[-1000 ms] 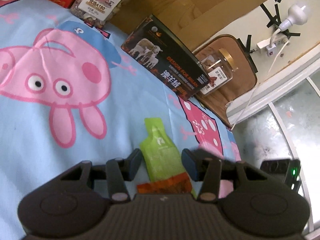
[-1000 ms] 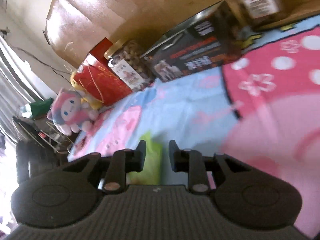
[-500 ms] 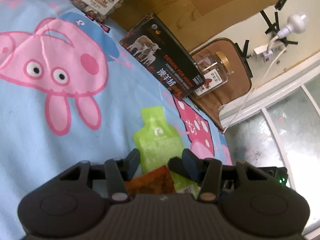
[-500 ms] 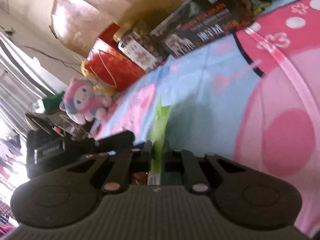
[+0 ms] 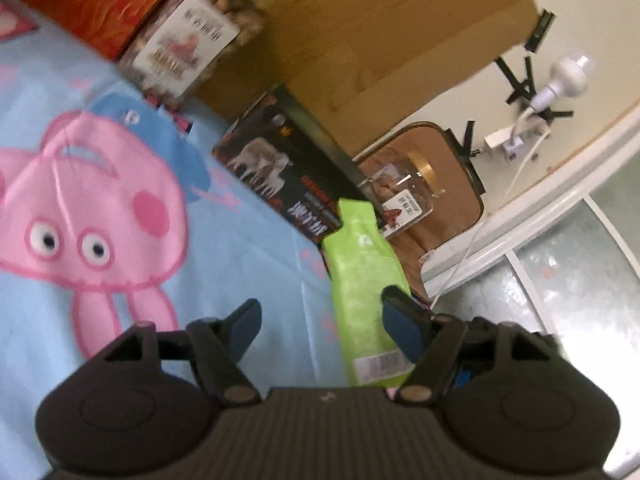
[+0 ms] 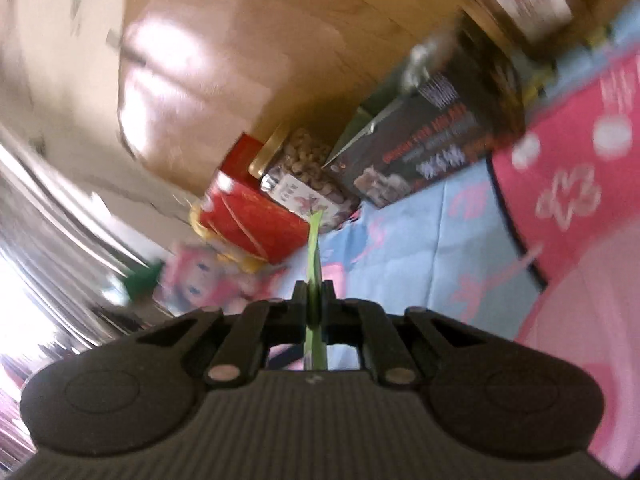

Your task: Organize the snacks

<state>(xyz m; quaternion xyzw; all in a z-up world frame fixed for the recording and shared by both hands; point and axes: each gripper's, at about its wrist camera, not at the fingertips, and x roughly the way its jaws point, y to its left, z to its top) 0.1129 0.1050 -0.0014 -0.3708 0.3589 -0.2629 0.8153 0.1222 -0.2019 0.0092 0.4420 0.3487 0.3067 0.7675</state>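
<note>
Right hand-held gripper (image 6: 314,300) clamped on green pouch (image 6: 313,248), seen edge-on, raised above blanket (image 6: 420,240). Left hand-held gripper (image 5: 320,320) spread wide, holding nothing; pouch just beside its right finger. Nut jar (image 5: 188,48) & black box (image 5: 280,172) behind.

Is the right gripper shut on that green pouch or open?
Shut on it. The right gripper's jaws are pressed together on the green pouch, seen edge-on there. The left gripper stands open beside the pouch.

I see a bed w/ blue cartoon-pig sheet (image 5: 248,248); on it, along the back: red box (image 5: 92,4), nut jar (image 5: 188,48), black box (image 5: 280,176).
</note>
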